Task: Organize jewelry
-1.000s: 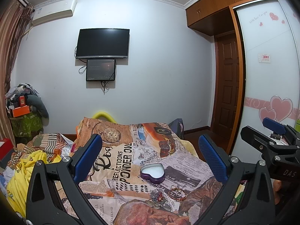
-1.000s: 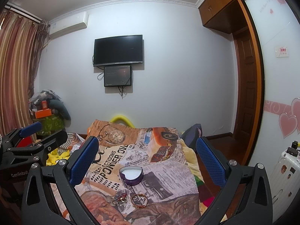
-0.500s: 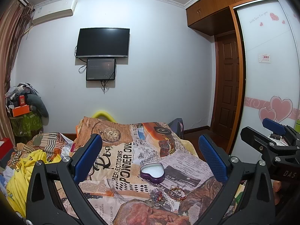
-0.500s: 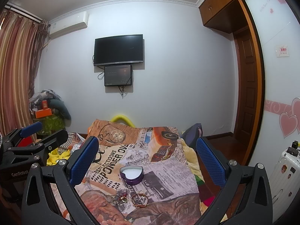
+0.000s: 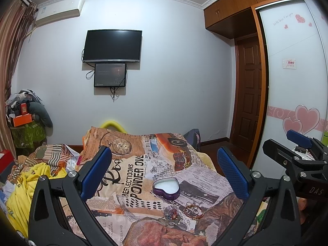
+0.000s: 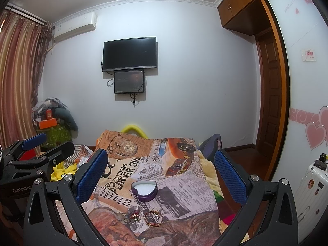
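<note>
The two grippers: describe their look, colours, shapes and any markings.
Both match. The left gripper has matte black, triangular cut-out finger arms with silver bolts and long blue textured pads. The right gripper has the same build and pads. White lettering shows on the bodies: "GenRobot" on the left, "DAS" on the right. No cables visible.

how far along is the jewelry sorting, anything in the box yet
Nothing looks done: the heart-shaped purple tin sits open on the bedspread showing only its white lining. Nothing is in hand; the left hand-held gripper and right hand-held gripper are open, above the bed. Left: the beaded bracelet and small rings beside the tin.
</note>
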The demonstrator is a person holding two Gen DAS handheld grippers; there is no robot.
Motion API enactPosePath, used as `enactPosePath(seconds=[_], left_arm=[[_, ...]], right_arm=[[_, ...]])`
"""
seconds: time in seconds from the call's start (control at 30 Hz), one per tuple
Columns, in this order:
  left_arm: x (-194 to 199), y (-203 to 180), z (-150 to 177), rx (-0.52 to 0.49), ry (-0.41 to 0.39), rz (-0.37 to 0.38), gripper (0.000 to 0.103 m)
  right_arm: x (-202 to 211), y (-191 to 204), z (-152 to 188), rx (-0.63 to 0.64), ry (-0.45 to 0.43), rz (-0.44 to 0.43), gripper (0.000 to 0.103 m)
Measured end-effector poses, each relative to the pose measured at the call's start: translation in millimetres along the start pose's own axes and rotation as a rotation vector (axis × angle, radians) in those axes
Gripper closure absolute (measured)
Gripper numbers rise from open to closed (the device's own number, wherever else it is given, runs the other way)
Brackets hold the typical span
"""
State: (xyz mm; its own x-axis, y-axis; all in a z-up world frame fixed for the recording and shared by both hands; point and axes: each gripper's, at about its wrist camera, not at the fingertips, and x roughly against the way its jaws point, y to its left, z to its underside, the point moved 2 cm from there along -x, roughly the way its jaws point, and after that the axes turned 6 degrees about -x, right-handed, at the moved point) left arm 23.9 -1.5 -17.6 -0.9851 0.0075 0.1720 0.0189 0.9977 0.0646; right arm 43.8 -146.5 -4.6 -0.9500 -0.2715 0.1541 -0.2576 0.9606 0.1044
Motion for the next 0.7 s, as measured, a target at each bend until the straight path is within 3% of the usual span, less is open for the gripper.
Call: enactPosePath(seconds=[0.4, 0.7], left_arm=[[-2.6, -0.9, 4.8, 0.001, 0.007, 0.001, 0.000], [-24.4, 5.0, 11.4, 0.010, 0.058, 0.005, 0.000]], right_arm=[[-0.1, 0.6, 3.1, -0.002, 0.005, 0.000, 0.000], [-10.2, -1.2, 6.3, -0.004, 0.041, 0.011, 0.000]])
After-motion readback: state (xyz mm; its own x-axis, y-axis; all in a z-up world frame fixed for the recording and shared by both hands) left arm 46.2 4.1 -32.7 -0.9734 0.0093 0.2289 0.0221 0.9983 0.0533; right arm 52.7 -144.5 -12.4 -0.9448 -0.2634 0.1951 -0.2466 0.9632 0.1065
